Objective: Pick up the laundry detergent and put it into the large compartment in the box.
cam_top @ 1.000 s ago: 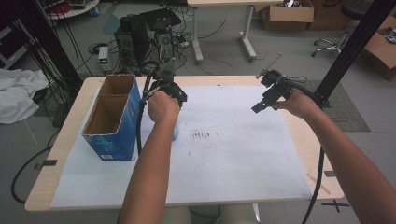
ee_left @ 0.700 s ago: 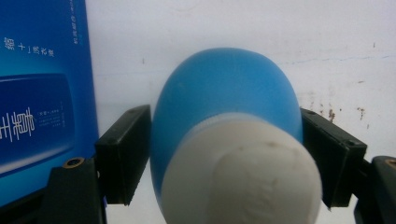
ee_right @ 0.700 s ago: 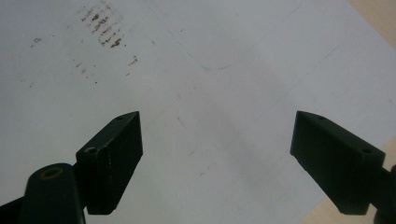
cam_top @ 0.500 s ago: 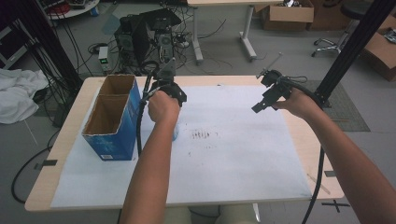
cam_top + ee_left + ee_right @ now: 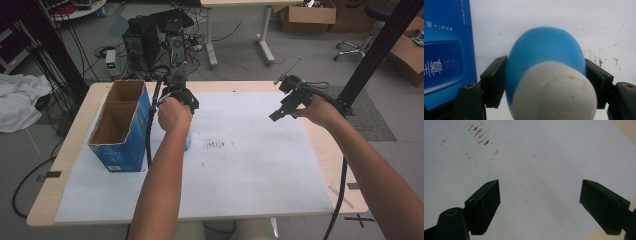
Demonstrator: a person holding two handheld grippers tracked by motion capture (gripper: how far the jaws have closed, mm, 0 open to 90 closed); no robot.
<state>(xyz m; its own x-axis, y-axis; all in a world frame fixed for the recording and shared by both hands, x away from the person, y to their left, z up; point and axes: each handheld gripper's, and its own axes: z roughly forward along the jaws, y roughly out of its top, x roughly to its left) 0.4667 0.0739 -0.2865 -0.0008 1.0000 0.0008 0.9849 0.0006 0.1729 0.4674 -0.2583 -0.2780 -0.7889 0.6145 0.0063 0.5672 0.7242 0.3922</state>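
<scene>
Table [image 5: 345,170]: pale wood-look top, smooth, matt.
Sheet [image 5: 260,170]: white paper, matt, with brown smudges and faint blue pen lines.
Box [image 5: 119,150]: cardboard, glossy blue print outside, raw brown matt inside.
Bottle [image 5: 544,50]: blue plastic body, smooth, slight sheen; white cap, matt, moulded.
Left gripper [image 5: 545,82]: matt black plastic pads, brass-coloured screw inserts.
Right gripper [image 5: 540,207]: matt black plastic, lightly scuffed.
</scene>
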